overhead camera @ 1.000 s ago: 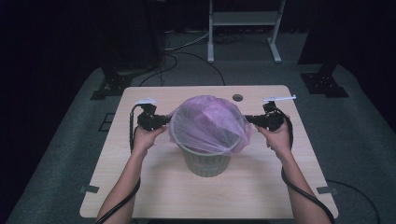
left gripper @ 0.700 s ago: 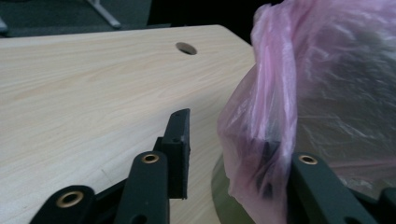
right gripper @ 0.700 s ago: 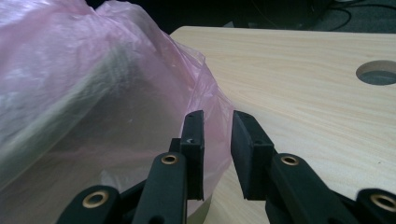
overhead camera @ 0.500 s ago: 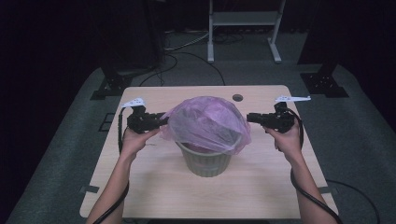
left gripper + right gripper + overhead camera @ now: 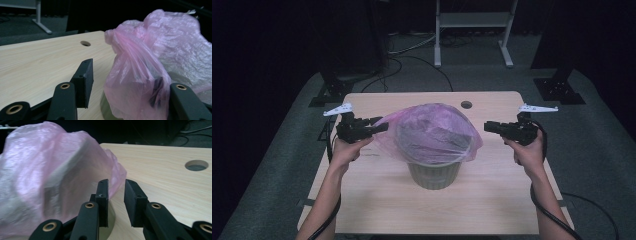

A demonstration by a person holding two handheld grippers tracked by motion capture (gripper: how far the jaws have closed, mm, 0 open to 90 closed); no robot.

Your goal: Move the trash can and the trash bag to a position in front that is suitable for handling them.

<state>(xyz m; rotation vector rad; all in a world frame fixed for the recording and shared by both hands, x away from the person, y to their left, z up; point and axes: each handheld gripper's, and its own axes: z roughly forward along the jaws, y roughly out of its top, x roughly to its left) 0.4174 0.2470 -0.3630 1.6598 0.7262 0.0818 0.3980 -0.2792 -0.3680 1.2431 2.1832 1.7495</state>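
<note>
The room around my rig was dark, with grey carpet, black stands and loose cables on the floor behind a pale wooden tabletop (image 5: pixel 377 200). A white metal frame (image 5: pixel 472 20) stood at the far end of the room. The tabletop had 1 round cable hole (image 5: pixel 466 104) near its far edge.

The biggest thing on it was a pink plastic bag (image 5: pixel 432 132), thin and see-through, ballooned over the mouth of a greyish-green bin (image 5: pixel 433 175) that stood upright near the middle of the tabletop. The bag's skirt hung down around the bin's rim, and a stretched corner of it reached out toward my left side.

My left gripper (image 5: pixel 379 126) sat level at the left of the bag, pointing at it. In the left gripper view its jaws had just been opening and stood apart: a fold of the pink film draped over the 1 jaw on the right of that view, while the other jaw stood clear above the wood, so nothing was pinched between them.

My right gripper (image 5: pixel 488 127) hung level at the right of the bag, near it but apart from it in the high view. Its jaws had just been opening too; in the right gripper view (image 5: pixel 116 195) a narrow gap showed between the 2 pads, holding nothing, with the bag's edge behind the left pad.
</note>
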